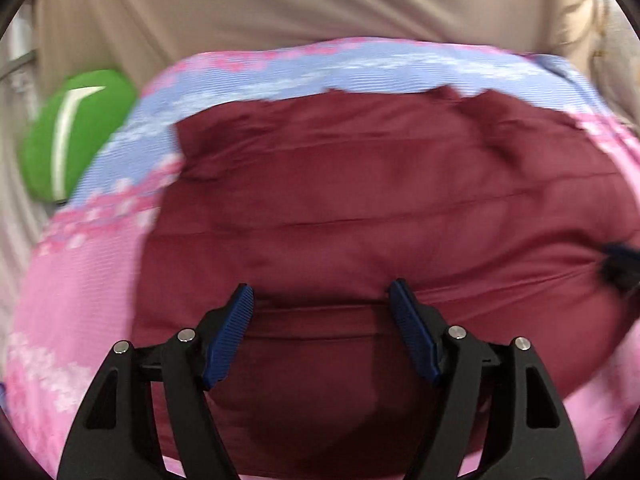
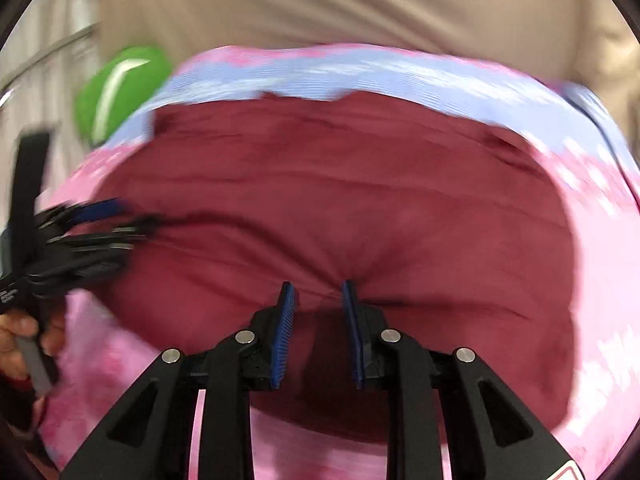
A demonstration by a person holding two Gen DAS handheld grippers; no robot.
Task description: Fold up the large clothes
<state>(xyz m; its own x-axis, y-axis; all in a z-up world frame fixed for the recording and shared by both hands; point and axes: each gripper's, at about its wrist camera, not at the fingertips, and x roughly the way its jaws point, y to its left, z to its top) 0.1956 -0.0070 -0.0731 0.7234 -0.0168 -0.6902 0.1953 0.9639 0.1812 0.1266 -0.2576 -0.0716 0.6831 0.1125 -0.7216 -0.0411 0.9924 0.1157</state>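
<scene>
Broadly, left to right:
Green cushion (image 1: 76, 136): seen at the far left, partly tucked behind the bedspread's edge, with a pale stripe across it; blurred.
Bedspread (image 1: 80, 264): pink with a lilac-blue band and white flecks, spread under the garment and showing on all sides of it.
Left gripper (image 1: 321, 300): jaws spread wide, nothing pinched; the blue ribbed pads are seen just above a horizontal fold of the garment.
Maroon garment (image 1: 360, 200): laid flat in the middle of the bedspread, already doubled over; several horizontal creases are seen, a thicker folded edge runs across the near part, and the far edge is ragged in outline. Fabric is plain, dark red, matte.
Right gripper (image 2: 318, 292): jaws set a little apart; the garment (image 2: 320, 184) is puckered into a small ridge right at the tips, but whether it is pinched cannot be told.
Hand (image 2: 20, 340): seen at the right wrist view's left edge, holding the blurred left gripper.
Beige cloth (image 1: 280, 4): hung behind the bed.
</scene>
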